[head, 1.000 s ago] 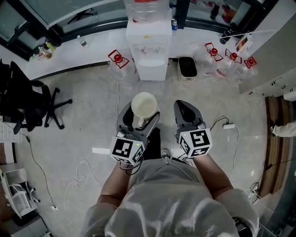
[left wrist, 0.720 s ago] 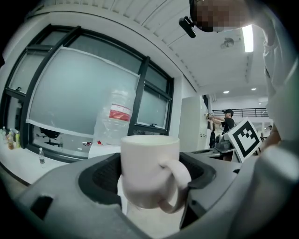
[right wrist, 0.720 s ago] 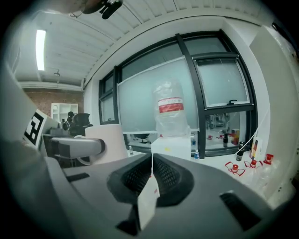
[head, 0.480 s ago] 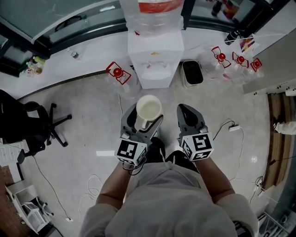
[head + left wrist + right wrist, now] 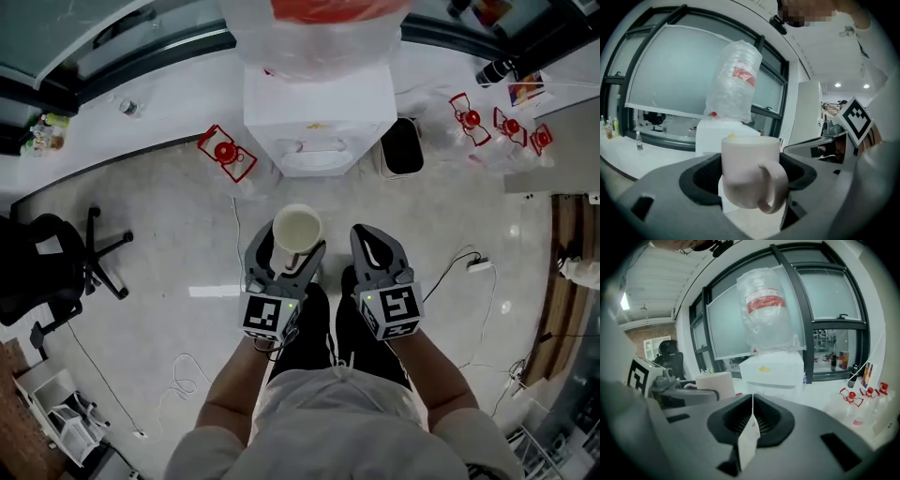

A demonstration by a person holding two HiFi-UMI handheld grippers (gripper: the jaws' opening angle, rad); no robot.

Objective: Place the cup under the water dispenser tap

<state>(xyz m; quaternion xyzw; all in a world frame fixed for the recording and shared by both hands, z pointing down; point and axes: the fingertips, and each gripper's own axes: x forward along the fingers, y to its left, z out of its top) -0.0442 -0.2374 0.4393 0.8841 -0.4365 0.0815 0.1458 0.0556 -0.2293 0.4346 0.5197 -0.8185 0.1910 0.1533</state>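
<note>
The left gripper (image 5: 287, 247) is squeezing one white cup (image 5: 750, 171) between its two jaws, one jaw on each side. The cup is standing upright, and its one handle is pointing back at the gripper's camera. It is hanging in the air over the floor (image 5: 169, 216), in front of the water dispenser (image 5: 319, 98) and well apart from it, so it is not under the tap. The right gripper (image 5: 375, 246) is pressing its jaws together on a thin white string (image 5: 752, 404). One small paper tag (image 5: 748, 439) is dangling from the string, with a tiny red mark that is too small to read. One big clear bottle (image 5: 314, 37) is sitting upside down on top of the dispenser. It is wearing one red label (image 5: 743, 75), and nothing on it can be read. One small yellow mark (image 5: 764, 368) is showing on the dispenser's white front. Two cubes (image 5: 265, 316) with black and white squares are riding on the grippers, one on each. Four clear jugs (image 5: 223, 152) with red caps are lying on the floor, one to the left of the dispenser and three to the right. One black bin (image 5: 403, 150) is sitting just beside the dispenser. One black office chair (image 5: 52, 272) is standing far off to the left.
</note>
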